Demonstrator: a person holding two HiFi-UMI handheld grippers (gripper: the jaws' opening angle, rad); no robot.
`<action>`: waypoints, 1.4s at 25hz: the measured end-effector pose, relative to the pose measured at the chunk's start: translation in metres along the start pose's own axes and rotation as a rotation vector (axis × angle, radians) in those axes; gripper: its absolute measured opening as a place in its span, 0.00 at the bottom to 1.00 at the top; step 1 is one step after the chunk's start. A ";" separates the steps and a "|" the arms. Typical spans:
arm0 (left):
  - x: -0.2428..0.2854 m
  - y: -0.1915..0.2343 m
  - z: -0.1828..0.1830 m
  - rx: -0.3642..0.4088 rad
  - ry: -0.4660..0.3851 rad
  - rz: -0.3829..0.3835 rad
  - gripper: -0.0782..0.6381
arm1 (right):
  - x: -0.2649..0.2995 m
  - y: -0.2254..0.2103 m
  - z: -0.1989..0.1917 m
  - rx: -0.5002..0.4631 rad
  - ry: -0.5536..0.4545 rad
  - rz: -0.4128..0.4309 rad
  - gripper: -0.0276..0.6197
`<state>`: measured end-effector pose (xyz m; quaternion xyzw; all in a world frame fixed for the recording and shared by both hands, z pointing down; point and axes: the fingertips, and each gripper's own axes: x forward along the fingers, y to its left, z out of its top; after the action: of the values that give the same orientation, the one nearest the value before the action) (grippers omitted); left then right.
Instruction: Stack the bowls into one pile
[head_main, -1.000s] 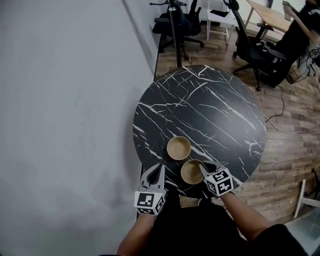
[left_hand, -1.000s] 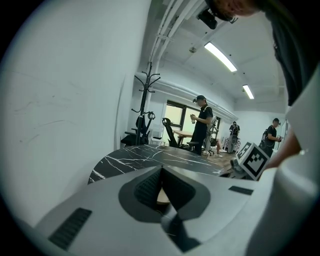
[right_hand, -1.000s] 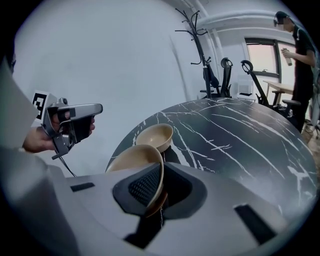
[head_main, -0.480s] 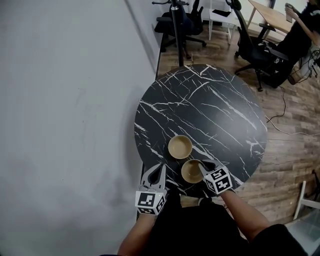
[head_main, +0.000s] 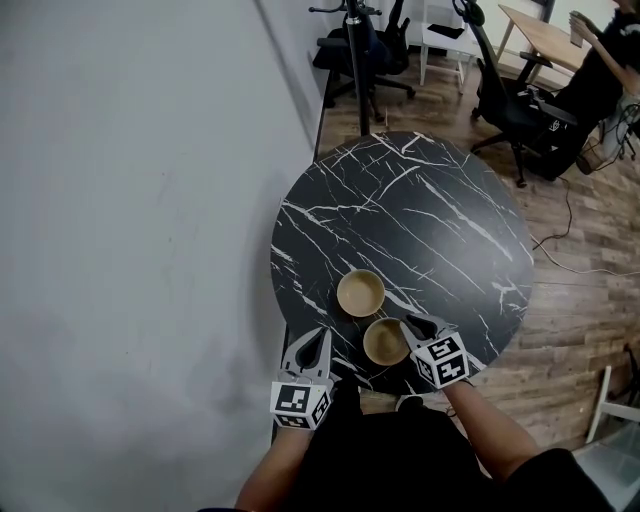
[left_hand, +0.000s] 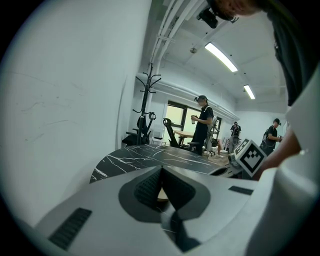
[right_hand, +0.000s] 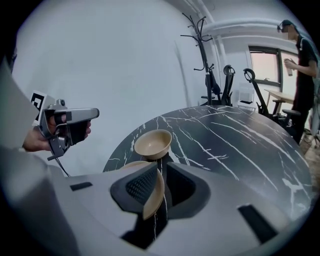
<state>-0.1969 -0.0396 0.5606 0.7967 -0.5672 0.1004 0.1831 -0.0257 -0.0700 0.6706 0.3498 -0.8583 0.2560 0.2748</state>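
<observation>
Black marble table (head_main: 440, 220), office chair (head_main: 510, 100), coat stand (right_hand: 204, 60)

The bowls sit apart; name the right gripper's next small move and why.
Probably close the right gripper on the rim of the near bowl: its jaws have just been opening, the rim stands between them ungripped, and the far bowl waits beyond.

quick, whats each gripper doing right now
left gripper: shut, empty
right gripper: open, jaws have just been opening; rim of the near bowl stands between them, not clamped
</observation>
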 end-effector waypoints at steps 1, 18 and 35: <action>0.000 -0.001 0.000 0.002 0.000 -0.001 0.13 | -0.002 -0.001 0.003 0.001 -0.011 -0.004 0.15; 0.005 -0.026 0.008 0.054 0.009 -0.062 0.13 | -0.079 0.003 0.091 -0.125 -0.398 -0.091 0.06; 0.057 0.003 -0.007 0.072 0.148 -0.032 0.13 | -0.114 -0.002 0.121 -0.079 -0.502 -0.188 0.06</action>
<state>-0.1803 -0.0872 0.5882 0.8021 -0.5354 0.1762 0.1973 0.0097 -0.0953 0.5102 0.4694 -0.8726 0.1010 0.0894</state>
